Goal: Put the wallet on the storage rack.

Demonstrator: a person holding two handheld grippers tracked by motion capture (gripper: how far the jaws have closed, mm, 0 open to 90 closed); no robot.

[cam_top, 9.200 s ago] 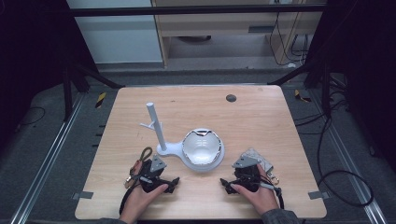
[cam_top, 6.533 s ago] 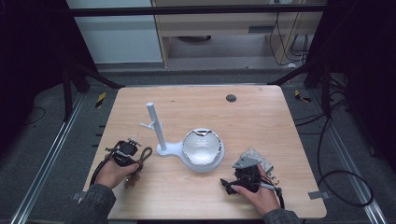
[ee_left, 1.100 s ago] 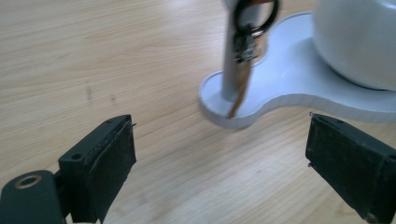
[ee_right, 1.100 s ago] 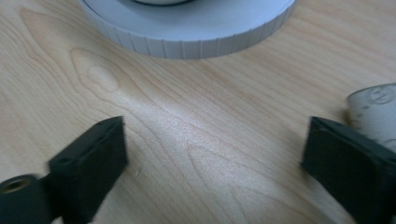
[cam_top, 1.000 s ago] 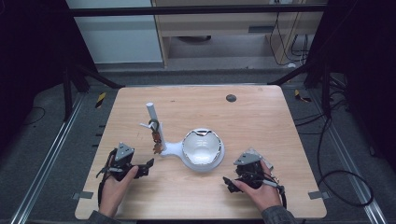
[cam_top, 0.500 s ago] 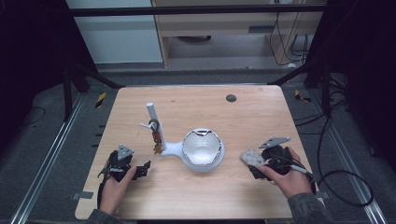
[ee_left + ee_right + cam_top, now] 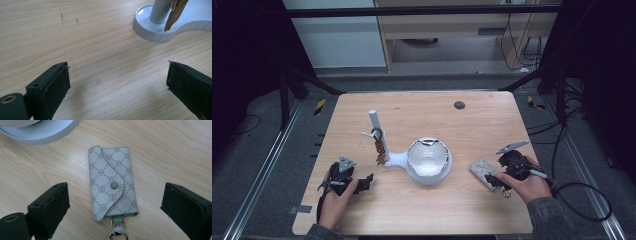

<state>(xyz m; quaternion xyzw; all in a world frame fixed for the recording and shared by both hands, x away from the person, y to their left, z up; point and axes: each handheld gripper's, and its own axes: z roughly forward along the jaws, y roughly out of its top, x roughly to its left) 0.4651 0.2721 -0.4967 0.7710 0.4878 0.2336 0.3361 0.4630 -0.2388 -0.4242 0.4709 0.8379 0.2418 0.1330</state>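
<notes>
A grey patterned key pouch [image 7: 110, 177] with a snap flap and a clip ring lies flat on the table [image 7: 472, 215], right of the white bowl [image 7: 428, 159]. My right gripper [image 7: 117, 191] is open, one jaw on each side of the pouch and neither touching it; the jaws have just been closing a little. From above, the right gripper [image 7: 495, 180] points left at the pouch [image 7: 483, 172]. A bunch of keys [image 7: 378, 145] hangs on the white post [image 7: 374, 125]. My left gripper [image 7: 364, 183] rests open over bare wood, left of the stand's base [image 7: 160, 30].
Post and bowl share one white base near the table's middle. A small dark round spot [image 7: 459, 105] sits near the far edge. The right gripper's cable [image 7: 582, 200] loops off the table's right side. Metal rails run along both sides on the floor.
My right hand has drawn back to the right and lifted slightly, so the pouch now lies uncovered ahead of its jaws. The left hand has stayed put.
</notes>
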